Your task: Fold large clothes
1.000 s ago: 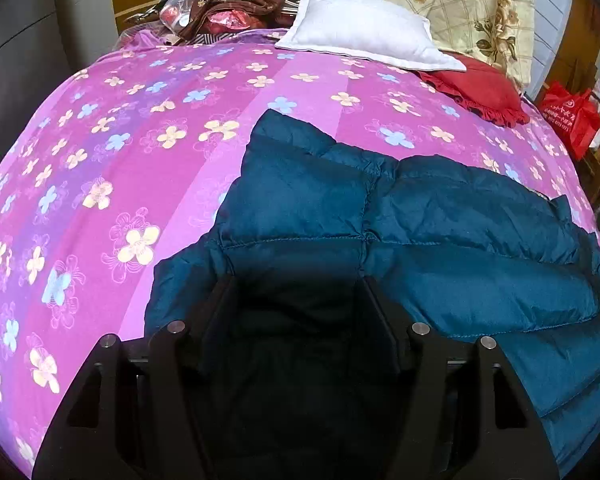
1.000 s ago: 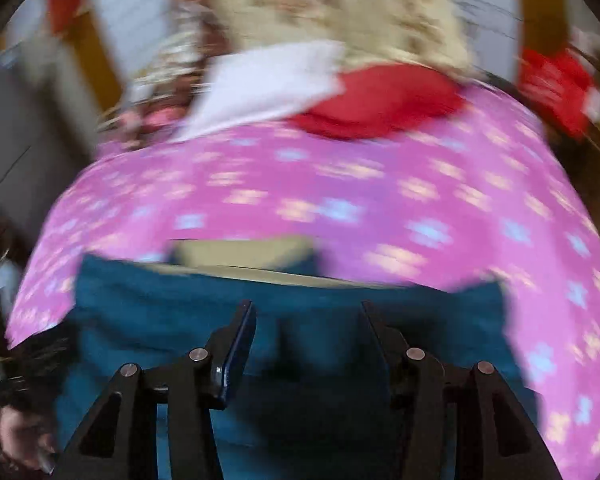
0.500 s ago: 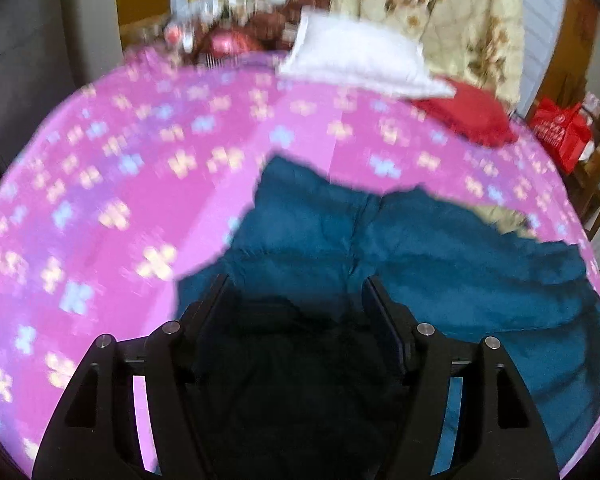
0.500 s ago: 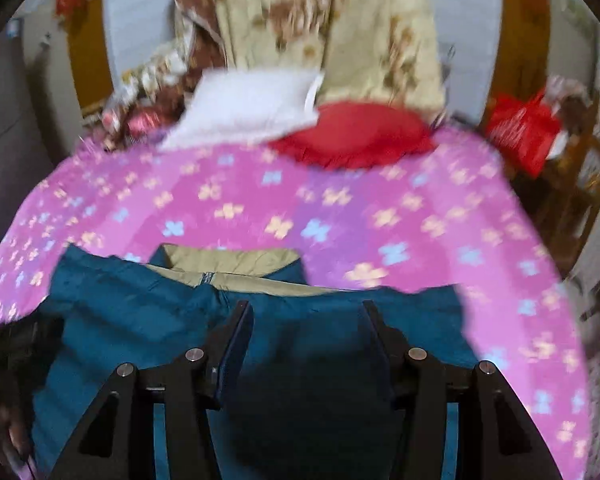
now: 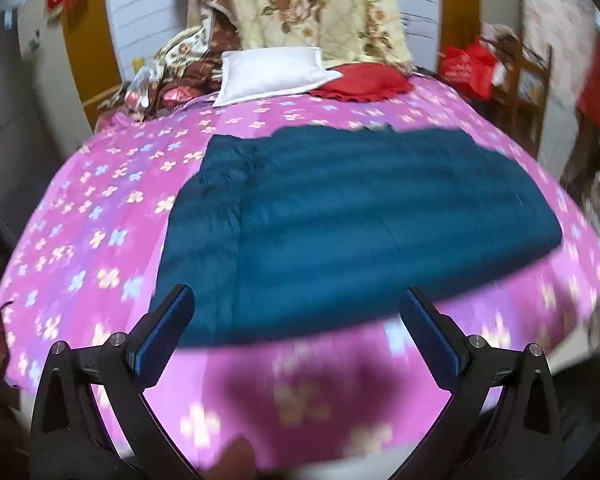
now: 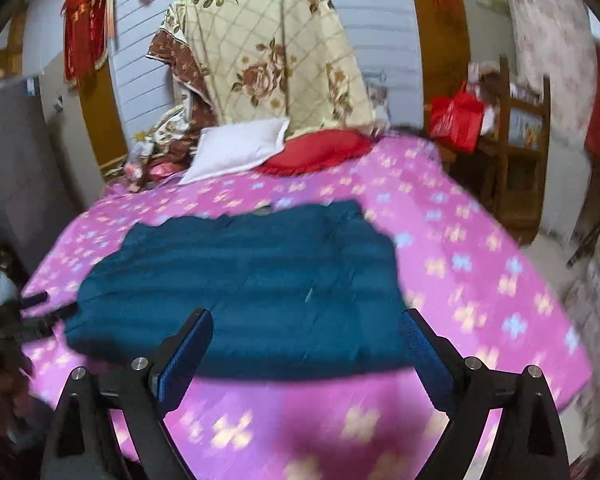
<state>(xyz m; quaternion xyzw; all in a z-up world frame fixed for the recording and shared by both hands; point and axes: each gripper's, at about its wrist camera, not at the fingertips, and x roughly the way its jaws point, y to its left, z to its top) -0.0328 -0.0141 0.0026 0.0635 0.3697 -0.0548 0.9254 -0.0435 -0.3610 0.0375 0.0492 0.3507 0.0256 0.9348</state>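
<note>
Item: jacket (image 5: 340,220), dark teal, quilted; lies flat on the bed (image 5: 100,208) as a broad folded slab, its near edge short of the bed's near edge, a narrower panel folded along its left side; no part of it is lifted or held.

Left gripper (image 5: 296,332): jaws opening and now spread wide, nothing between them but pink bedcover; a second ago they stood half closed with teal fabric filling the gap, close over the jacket; now drawn back, the whole jacket lies ahead of the fingers.

Right gripper (image 6: 306,352): jaws likewise opening, spread wide, empty; half a second ago the jacket's near part sat between them and a tan lining showed at the far edge; the lining no longer shows, and the jacket lies clear beyond the fingertips.

Also present: white pillow (image 5: 272,72) and red cushion (image 5: 364,84) at the head of the bed, well apart from the jacket; floral quilt (image 6: 272,52) draped behind them; red bag (image 6: 456,120) off the right side.

Reading: both grippers have let go and pulled away together, so a fold appears just laid down and released; jacket looks compact but still wide; judged next need is another fold across it, or none if this shape is final; frames are blurred, so fine creases cannot be told.
</note>
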